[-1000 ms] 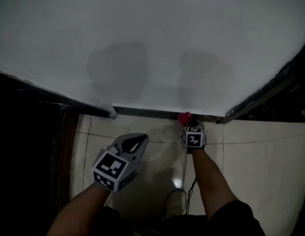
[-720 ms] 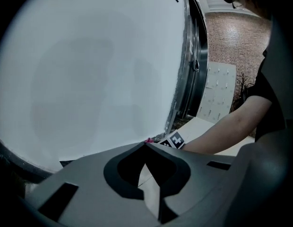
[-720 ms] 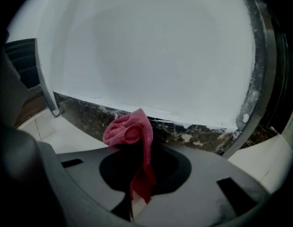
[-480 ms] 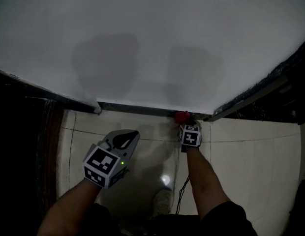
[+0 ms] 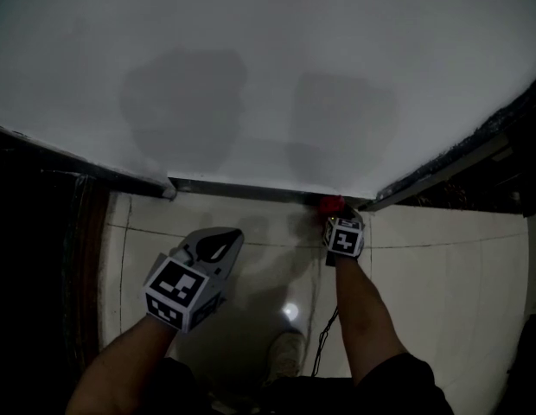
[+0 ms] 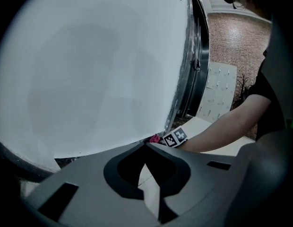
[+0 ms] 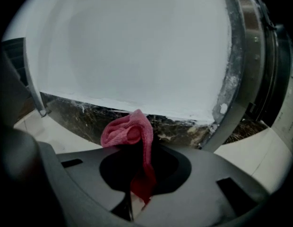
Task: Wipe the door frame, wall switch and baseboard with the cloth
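Note:
A pink-red cloth [image 7: 129, 133] is bunched between the jaws of my right gripper [image 7: 144, 146], which is shut on it. It is held low at the dark marble baseboard [image 7: 104, 116] under the white wall [image 7: 132, 46]; whether cloth and stone touch I cannot tell. From the head view the cloth [image 5: 330, 203] sits at the baseboard [image 5: 251, 191], just ahead of the right gripper [image 5: 341, 221]. Close to its right rises the metal door frame [image 7: 234, 86]. My left gripper [image 5: 226, 239] hangs over the floor to the left, shut with nothing in it [image 6: 144, 144].
Pale floor tiles [image 5: 432, 275] lie below. A shoe [image 5: 285, 353] and a thin cable [image 5: 323, 335] are near the person's legs. A dark opening [image 5: 43, 232] lies at the left, and a second dark strip with the metal frame [image 5: 449, 167] runs at the right.
The right gripper has slid the cloth a little to the right along the baseboard, toward the door frame. The left gripper has barely moved.

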`<state>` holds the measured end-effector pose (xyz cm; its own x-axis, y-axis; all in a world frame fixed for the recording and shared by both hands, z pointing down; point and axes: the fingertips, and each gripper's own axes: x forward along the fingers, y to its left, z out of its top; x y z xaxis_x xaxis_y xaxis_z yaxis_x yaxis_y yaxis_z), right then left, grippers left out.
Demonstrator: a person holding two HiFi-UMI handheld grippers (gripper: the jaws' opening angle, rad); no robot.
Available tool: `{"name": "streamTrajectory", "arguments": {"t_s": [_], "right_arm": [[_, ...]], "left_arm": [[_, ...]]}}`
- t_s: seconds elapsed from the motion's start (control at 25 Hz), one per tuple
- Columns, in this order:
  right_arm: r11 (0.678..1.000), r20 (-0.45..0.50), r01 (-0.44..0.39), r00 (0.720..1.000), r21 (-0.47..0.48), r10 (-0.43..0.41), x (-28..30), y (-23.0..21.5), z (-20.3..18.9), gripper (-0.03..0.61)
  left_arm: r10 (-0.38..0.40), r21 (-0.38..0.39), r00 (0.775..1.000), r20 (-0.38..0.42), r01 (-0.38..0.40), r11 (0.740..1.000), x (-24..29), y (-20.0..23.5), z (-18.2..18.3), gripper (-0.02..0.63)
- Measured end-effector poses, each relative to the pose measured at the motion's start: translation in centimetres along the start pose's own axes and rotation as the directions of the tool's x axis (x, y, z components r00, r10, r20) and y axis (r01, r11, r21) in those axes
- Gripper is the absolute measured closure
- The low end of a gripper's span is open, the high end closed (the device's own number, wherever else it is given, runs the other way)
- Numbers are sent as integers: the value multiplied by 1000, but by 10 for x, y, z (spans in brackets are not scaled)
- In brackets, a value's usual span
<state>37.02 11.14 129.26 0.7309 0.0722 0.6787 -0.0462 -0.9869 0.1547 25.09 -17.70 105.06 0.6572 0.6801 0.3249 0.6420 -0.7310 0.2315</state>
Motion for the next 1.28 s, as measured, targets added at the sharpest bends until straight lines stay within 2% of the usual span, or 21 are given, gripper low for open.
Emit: {"name": "streamTrajectory", "arguments": {"t_s": [0.36, 0.48, 0.6, 0.76, 0.84, 0.92, 1.08, 1.16, 1.28], "right_arm": [[995, -43, 98, 994, 2, -98, -9, -21, 7, 534], [988, -36, 153, 988, 26, -152, -20, -26, 22, 534], [979, -56, 198, 979, 53, -195, -24, -38, 21, 534], [973, -64, 217, 975, 84, -212, -28, -45, 19, 534], [981, -60, 190, 981, 50, -187, -30, -34, 22, 534], [989, -58, 147, 987, -30, -149, -34, -15, 29, 534], [989, -23, 38, 999, -141, -41, -41, 21, 31, 534], [990, 43, -44, 998, -131, 50, -58, 46, 38, 534], [982, 178, -174, 967, -74, 184, -99, 88, 66, 534]], "left_arm": [[10, -10, 999, 41, -9, 1000, -13, 6, 14, 623], [20, -17, 998, 59, -20, 1000, -23, 11, 18, 623], [32, -16, 997, 68, -31, 999, -34, 16, 21, 623], [49, -23, 995, 83, -47, 999, -51, 26, 25, 623], [62, -36, 993, 99, -59, 998, -59, 32, 28, 623], [75, -47, 990, 116, -70, 996, -65, 38, 32, 623], [92, -47, 987, 134, -87, 995, -74, 48, 34, 623], [94, -46, 983, 156, -88, 995, -79, 51, 39, 623], [96, -36, 977, 193, -90, 995, -90, 55, 45, 623]]}}
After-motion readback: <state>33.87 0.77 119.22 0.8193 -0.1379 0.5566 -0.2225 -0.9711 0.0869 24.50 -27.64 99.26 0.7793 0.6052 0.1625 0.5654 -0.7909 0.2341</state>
